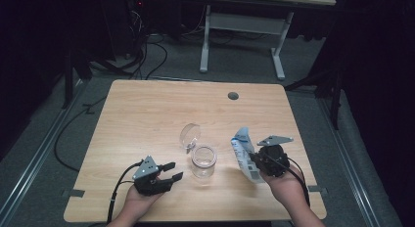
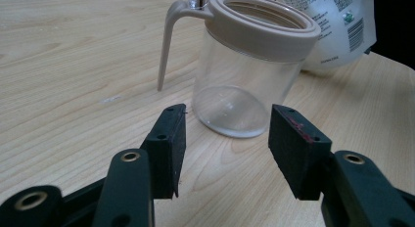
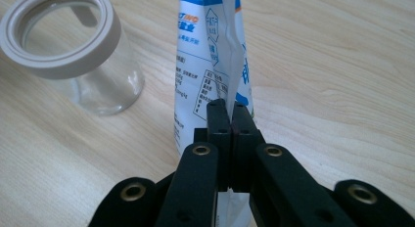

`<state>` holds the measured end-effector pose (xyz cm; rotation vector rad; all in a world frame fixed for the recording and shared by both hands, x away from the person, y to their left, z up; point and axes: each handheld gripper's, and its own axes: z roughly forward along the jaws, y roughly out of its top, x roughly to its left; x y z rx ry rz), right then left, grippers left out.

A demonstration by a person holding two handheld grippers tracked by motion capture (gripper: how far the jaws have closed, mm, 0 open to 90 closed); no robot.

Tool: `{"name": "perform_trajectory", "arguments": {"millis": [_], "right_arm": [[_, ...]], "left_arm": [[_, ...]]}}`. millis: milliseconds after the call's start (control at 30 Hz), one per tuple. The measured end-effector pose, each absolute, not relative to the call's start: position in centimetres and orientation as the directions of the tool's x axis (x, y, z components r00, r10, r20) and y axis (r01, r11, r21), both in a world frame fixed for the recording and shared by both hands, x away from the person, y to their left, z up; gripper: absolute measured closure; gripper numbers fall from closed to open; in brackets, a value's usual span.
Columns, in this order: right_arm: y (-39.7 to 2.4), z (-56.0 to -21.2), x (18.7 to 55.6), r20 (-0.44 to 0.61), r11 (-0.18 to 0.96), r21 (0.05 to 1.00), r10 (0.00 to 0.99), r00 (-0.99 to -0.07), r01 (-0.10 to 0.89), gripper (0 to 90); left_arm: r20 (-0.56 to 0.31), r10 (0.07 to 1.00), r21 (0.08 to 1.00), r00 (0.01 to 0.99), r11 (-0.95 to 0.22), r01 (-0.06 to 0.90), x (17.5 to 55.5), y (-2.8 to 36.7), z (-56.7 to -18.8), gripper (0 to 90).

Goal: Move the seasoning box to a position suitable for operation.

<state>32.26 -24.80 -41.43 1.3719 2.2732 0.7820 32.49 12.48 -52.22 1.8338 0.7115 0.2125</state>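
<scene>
Pouch (image 3: pixel 215 65), pinched upright in right gripper (image 3: pixel 230 117) jaws, sits just right of open jar (image 1: pixel 203 161) at lower centre; we note left gripper (image 1: pixel 172 171) jaws open, empty.

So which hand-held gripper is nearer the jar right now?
Left, though not by much. The left hand-held gripper sits open just beside the jar, jaws pointing at it without touching. The right hand-held gripper is on the jar's other side, shut on the pouch.

Open tabletop (image 1: pixel 147 114) behind jar (image 1: pixel 203 161)
</scene>
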Motion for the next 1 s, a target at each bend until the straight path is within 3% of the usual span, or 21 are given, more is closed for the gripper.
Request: {"name": "perform_trajectory", "arguments": {"millis": [300,1000], "right_arm": [[-23.8,-40.6,32.8,-0.072,0.452,0.533,0.867,-0.494,0.716,90.0],[-23.2,-39.1,33.7,-0.042,0.515,0.364,0.841,-0.539,0.776,90.0]], "left_arm": [[-0.189,0.559,0.905,0.807,-0.219,0.364,32.4,12.4,-52.3,48.6],[-0.193,0.547,0.908,0.815,-0.216,0.359,32.1,12.3,-52.2,47.6]]}}
